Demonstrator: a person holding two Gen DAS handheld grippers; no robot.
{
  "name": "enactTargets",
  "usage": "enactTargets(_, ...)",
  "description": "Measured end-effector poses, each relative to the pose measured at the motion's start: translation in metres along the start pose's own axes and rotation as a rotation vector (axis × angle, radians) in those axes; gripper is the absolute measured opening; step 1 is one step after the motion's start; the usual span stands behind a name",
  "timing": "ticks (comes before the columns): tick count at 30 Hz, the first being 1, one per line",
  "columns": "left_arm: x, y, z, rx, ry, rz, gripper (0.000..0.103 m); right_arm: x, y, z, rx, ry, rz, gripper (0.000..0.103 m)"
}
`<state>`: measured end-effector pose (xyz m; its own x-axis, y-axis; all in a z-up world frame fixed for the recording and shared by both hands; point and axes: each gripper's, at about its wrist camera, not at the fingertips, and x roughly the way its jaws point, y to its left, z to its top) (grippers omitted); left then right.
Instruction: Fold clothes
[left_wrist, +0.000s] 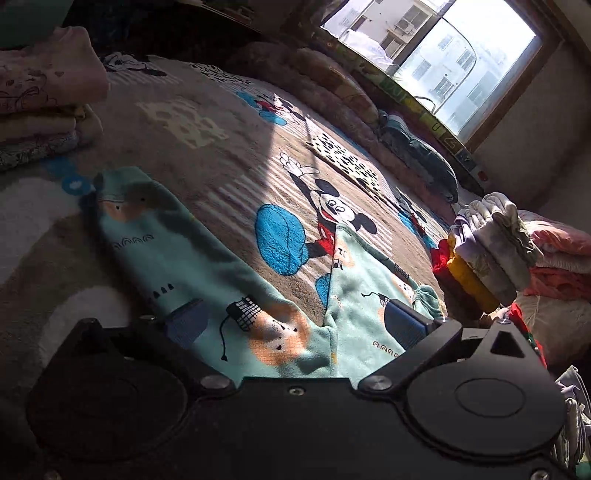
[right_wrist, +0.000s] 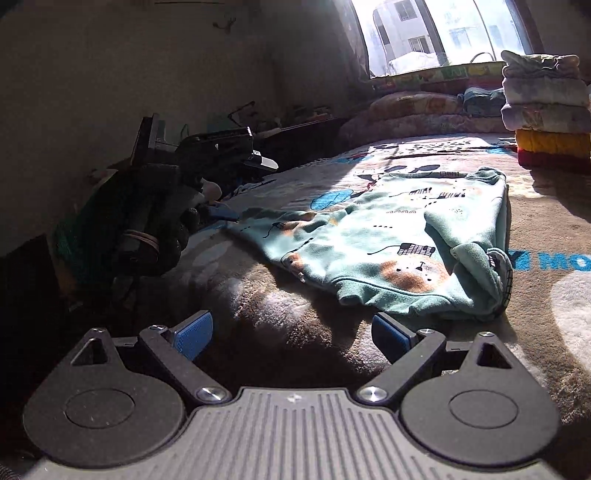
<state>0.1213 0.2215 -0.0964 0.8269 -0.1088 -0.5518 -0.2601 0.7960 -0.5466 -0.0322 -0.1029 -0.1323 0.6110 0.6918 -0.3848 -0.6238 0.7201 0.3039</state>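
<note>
Folded stacks (right_wrist: 546, 107): done, several high. Teal garment (right_wrist: 399, 240): spread on blanket (right_wrist: 546, 206), one sleeve turned in, mostly unfolded. Left gripper (left_wrist: 295, 325), right gripper (right_wrist: 291, 332): jaws apart, holding nothing.

Fuzzy fleece garment (right_wrist: 406, 236) on plush pile blanket (right_wrist: 546, 206).
</note>
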Motion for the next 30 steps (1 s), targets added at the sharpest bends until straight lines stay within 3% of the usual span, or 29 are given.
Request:
enactTargets(3, -0.007, 0.019, -0.007, -0.014, 0.005, 0.039, 0.103, 0.008, 0.008, -0.001, -0.017, 0.018, 0.004, 0.092)
enactTargets(6, -0.015, 0.037, -0.010, -0.028, 0.004, 0.027, 0.103, 0.013, 0.012, -0.001, -0.029, 0.031, 0.006, 0.092)
enactTargets(15, -0.015, 0.101, -0.006, -0.288, -0.025, -0.037, 0.097, 0.021, 0.003, 0.006, 0.017, 0.034, -0.019, 0.092)
enactTargets(17, -0.012, 0.106, -0.003, -0.307, -0.042, -0.047, 0.093, 0.020, 0.000, 0.007, 0.028, 0.034, -0.024, 0.092)
enactTargets(22, 0.000, 0.121, 0.012, -0.376, -0.077, -0.071, 0.068, 0.020, -0.006, 0.010, 0.060, 0.031, -0.039, 0.092)
enactTargets(30, 0.019, 0.145, 0.029, -0.491, -0.101, -0.105, 0.041, 0.014, -0.020, 0.016, 0.133, 0.019, -0.071, 0.092)
